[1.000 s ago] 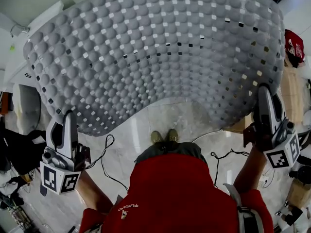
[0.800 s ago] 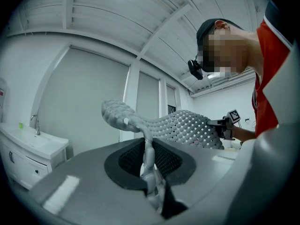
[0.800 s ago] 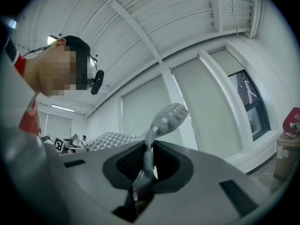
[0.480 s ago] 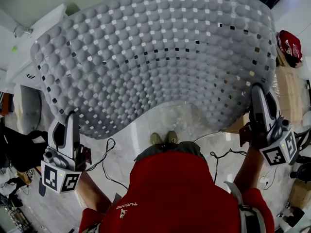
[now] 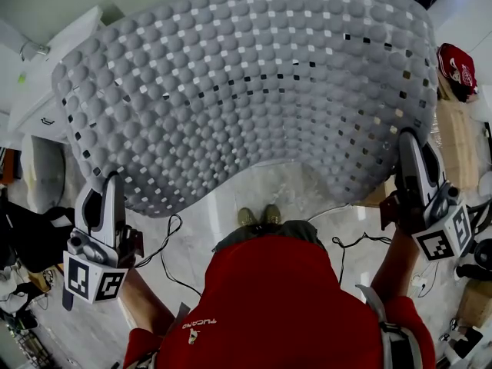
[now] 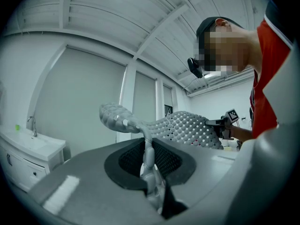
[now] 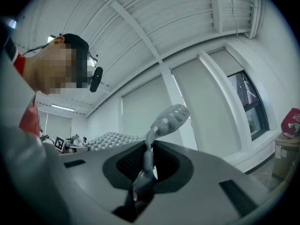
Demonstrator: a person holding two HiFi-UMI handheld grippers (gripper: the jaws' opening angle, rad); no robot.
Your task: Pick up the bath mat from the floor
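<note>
Pale marble floor (image 5: 269,183) lies below you, and the grey bath mat (image 5: 246,91) is held up off it, spread wide in front of your chest and sagging a little between your two hands. Its surface is covered in rounded bumps with small square holes between them. Your left gripper (image 5: 108,184) holds the mat's near left corner and your right gripper (image 5: 407,138) holds the near right corner. Only the head view shows the mat's whole spread, with your shoes (image 5: 259,217) and loose black cables (image 5: 165,244) on the floor under it and your red shirt (image 5: 277,306) at the bottom. The left gripper view shows what the head view does not: its jaws are nearly closed, with a thin fold of mat pinched between them and curling upward. The right gripper view shows the same narrow pinch on its own corner. The left gripper view also takes in a white washbasin (image 6: 28,144) with a tap (image 6: 32,124) against the wall. At the head view's right edge stands a cardboard box (image 5: 455,141) with a red bag (image 5: 460,66) beyond it. You cannot tell what either contains.
</note>
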